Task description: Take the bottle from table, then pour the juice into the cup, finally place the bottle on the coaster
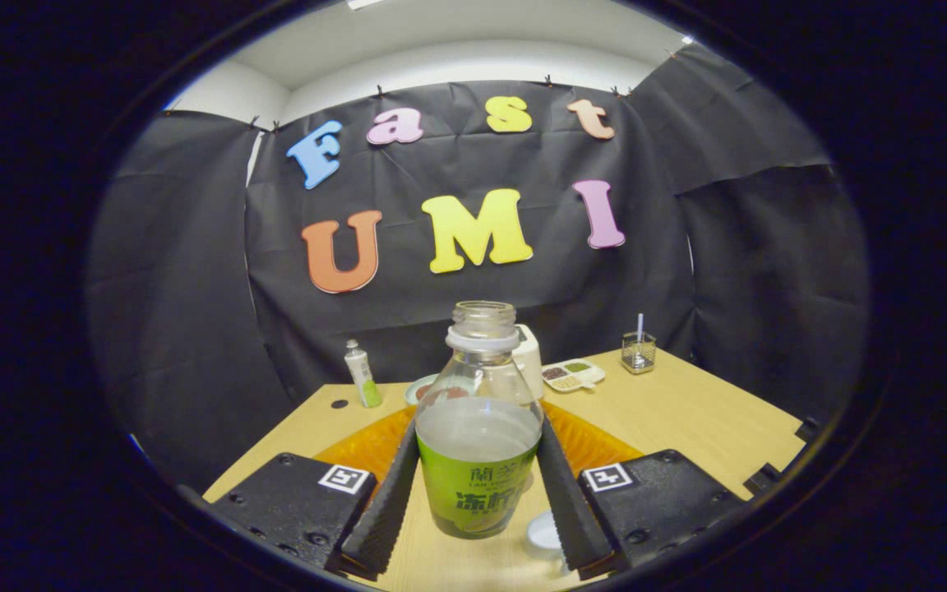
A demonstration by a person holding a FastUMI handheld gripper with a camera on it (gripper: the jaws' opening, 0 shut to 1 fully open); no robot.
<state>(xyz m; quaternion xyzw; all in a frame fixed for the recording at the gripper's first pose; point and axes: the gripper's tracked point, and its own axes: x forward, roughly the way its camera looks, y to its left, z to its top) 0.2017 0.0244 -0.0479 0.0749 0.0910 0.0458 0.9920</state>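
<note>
Tool [478,485] clamped on uncapped bottle [479,436], pale juice inside, upright above table [687,419]

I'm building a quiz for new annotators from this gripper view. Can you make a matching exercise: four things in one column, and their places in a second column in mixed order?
Things:
1. bottle
2. small tube
3. glass holder
4. sectioned dish

Places:
A. far right corner of the table
B. between the two fingers of the gripper, uncapped
C. beyond the bottle to its left, standing upright
D. beyond the bottle to its right, beside a white container

Pairs: 1-B, 2-C, 3-A, 4-D
</note>
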